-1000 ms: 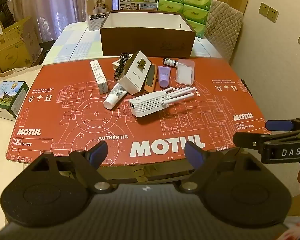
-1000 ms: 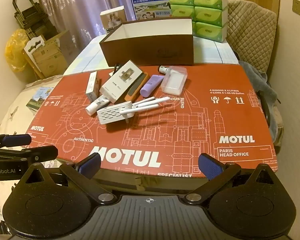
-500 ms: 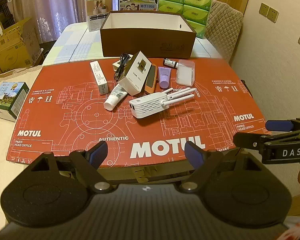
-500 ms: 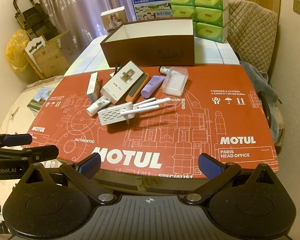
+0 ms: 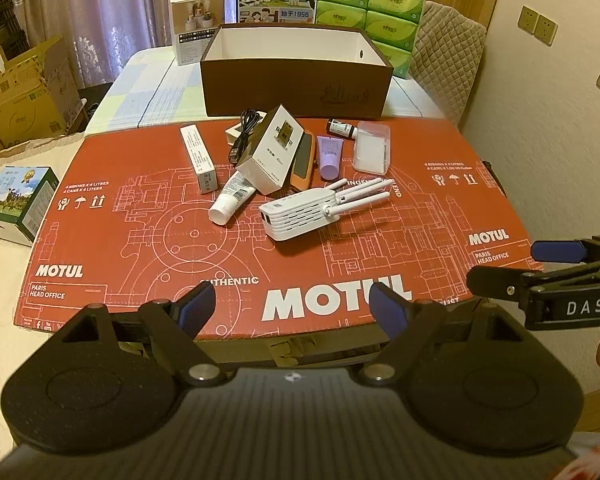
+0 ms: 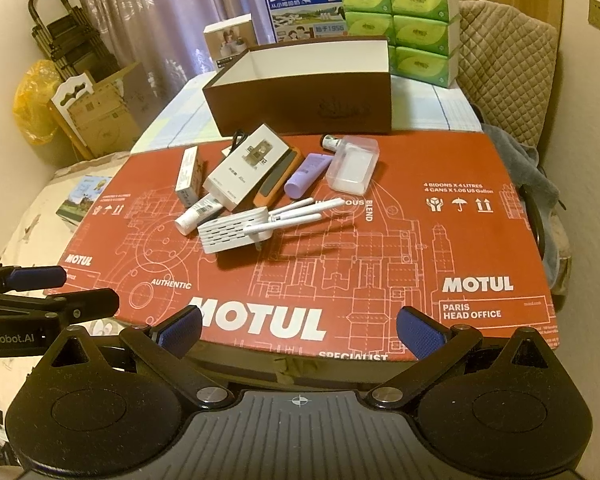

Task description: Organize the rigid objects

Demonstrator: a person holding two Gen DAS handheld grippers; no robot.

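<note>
At mat's near edge: both tools spread, empty; only right view shows router [image 6: 236, 230] underside.

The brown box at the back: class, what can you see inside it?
Inside the brown box only bare white inner walls show; nothing rises above the rim. Its near wall hides the floor, so whether it holds anything cannot be seen.

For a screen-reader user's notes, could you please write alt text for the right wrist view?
The open right gripper hangs empty at the near edge of a red printed MOTUL cardboard sheet, where a white four-antenna router, tubes and small boxes lie clustered before an open brown cardboard box. The left gripper shows at the left edge.
</note>
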